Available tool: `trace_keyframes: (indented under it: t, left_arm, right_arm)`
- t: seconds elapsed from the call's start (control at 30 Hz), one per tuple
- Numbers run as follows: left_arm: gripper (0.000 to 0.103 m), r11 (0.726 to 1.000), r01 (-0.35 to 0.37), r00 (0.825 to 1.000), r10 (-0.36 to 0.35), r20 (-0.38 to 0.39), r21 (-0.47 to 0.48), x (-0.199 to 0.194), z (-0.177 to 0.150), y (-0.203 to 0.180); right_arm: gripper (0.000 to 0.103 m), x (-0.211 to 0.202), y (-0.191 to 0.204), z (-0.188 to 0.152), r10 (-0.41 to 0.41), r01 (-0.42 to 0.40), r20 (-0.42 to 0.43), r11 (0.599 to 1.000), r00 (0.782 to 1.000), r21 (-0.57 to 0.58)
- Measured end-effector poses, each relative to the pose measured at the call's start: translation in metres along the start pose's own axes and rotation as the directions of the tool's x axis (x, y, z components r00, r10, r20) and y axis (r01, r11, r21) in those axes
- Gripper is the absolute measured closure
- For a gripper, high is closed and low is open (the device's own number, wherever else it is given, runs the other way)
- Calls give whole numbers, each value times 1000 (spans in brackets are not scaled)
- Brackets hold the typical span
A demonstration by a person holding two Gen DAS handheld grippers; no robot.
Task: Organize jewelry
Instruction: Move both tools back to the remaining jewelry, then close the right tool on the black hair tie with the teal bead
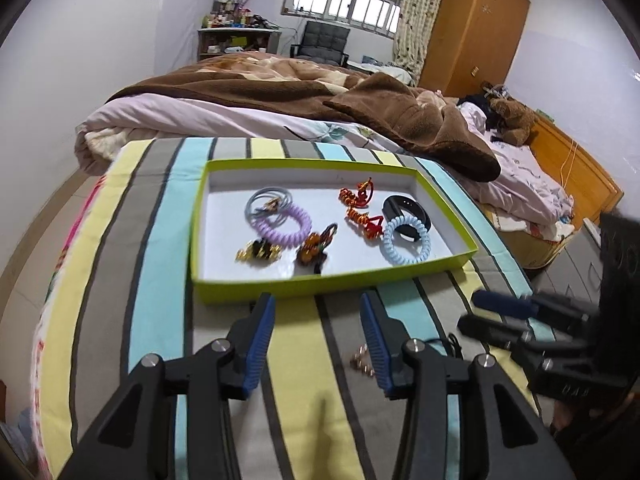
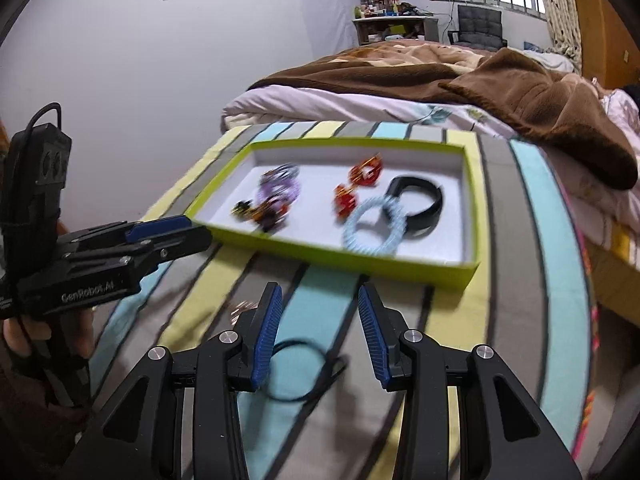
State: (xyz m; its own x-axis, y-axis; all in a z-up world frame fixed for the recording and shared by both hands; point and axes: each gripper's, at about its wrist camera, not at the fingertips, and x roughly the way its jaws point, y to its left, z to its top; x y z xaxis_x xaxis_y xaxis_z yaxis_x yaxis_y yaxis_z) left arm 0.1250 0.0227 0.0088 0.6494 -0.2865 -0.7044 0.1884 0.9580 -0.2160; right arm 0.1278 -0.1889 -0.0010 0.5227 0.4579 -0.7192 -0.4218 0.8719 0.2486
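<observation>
A lime-green shallow box lies on a striped cloth at the foot of a bed. Inside it lie a purple spiral hair tie, a light-blue spiral tie, a black band, red-orange clips and amber clips. My left gripper hangs open just in front of the box with nothing between its fingers. A small rose-gold piece lies on the cloth by its right finger. My right gripper is open too, above a thin black hair tie on the cloth.
The bed behind the box carries a brown blanket and a stuffed bear. A wooden wardrobe stands at the back right. In the right wrist view a hand holds the left gripper near the box's left corner.
</observation>
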Motion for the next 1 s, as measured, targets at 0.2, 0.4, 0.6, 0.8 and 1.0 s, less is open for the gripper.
trace_keyframes:
  t: [0.2,0.4,0.6,0.8,1.0]
  left_arm:
    - [57,1000,-2,1000,2,2,-26,-16,-22,7]
    - [57,998,-12,1000,12,-3,-62,-25,-37,20]
    - [57,998,-16,1000,16,-5,-69,-27,-44,27]
    - [57,998,1,1000,-2,-15,-62,-20,-45,25]
    - [57,999,44,999,-45,-28,-32,-9,-39,13]
  right_arm:
    - [62,12,25,-27,38,-40,-57,999,998,-30]
    - [62,26,37,-35,15,-20,-88,998,996,-53]
    - [62,36,38,-36,-29,22,-107,998,994,-66]
    - [87,34,41,-39,-89,81,-88,992,992,-92]
    - [86,19,37,-40,-110,106,-40,990,993,-92]
